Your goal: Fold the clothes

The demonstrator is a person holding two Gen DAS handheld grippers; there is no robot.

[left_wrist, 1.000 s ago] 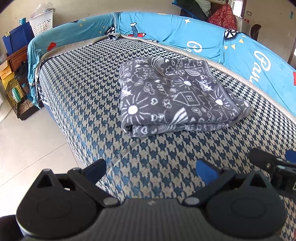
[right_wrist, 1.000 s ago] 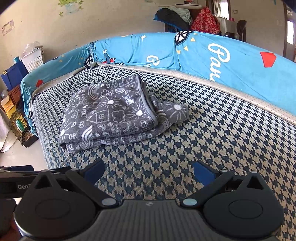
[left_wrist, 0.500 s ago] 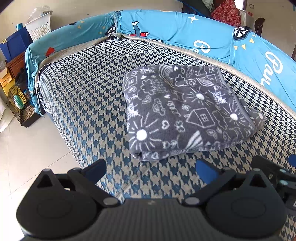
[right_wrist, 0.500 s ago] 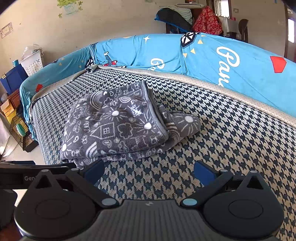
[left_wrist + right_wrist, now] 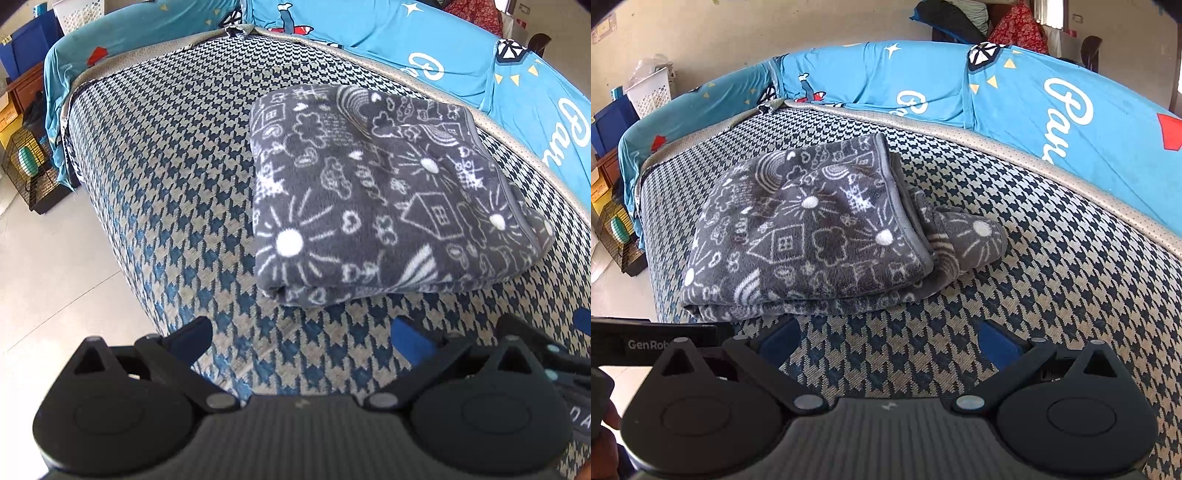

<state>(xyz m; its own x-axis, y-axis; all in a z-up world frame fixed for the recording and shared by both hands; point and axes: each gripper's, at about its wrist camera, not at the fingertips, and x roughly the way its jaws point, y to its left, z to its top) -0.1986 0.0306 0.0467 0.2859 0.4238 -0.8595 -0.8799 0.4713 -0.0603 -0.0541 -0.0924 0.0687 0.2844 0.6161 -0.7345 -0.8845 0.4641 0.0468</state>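
Both tongs wide, holding nothing. L gripper [image 5: 301, 334] hovered just short of the near edge of the blanket [image 5: 376, 199], over bare sofa seat [image 5: 166, 155]. R gripper [image 5: 888, 339] sat same way, also just short of blanket's near edge, toward its right end; its tip showed at the far right of the left view. No contact w/ cloth from either.

Blanket: grey fleece w/ white doodles, lying on the seat, folded into a thick rough rectangle, several layers. Near-left corner showed a rolled fold. Right side untidy: lower layer poked out past the top layer's hemmed edge as a loose lump.

Risks, as judged:
- Fleece thick & layered; a shallow pinch at the near edge would prob. catch the top layer only, so the stack would peel apart on lift.
- Grabbing w/ the right lump left out would carry the misalignment into the next fold, giving a lopsided bundle.
- Uneven lift L vs R would skew the fold line.
- Blanket lay near the seat's front edge; a drag toward the person could slide it off to the floor [image 5: 48, 273].

Around: blue cover [image 5: 1052, 110] draped over the sofa back, behind blanket, well apart. Wire cage [image 5: 31, 173] on floor far left of blanket; white basket [image 5: 650, 92] beyond sofa's left end. Clothes pile [image 5: 1015, 22] behind sofa back. Nothing lay between tongs & blanket; path was open.
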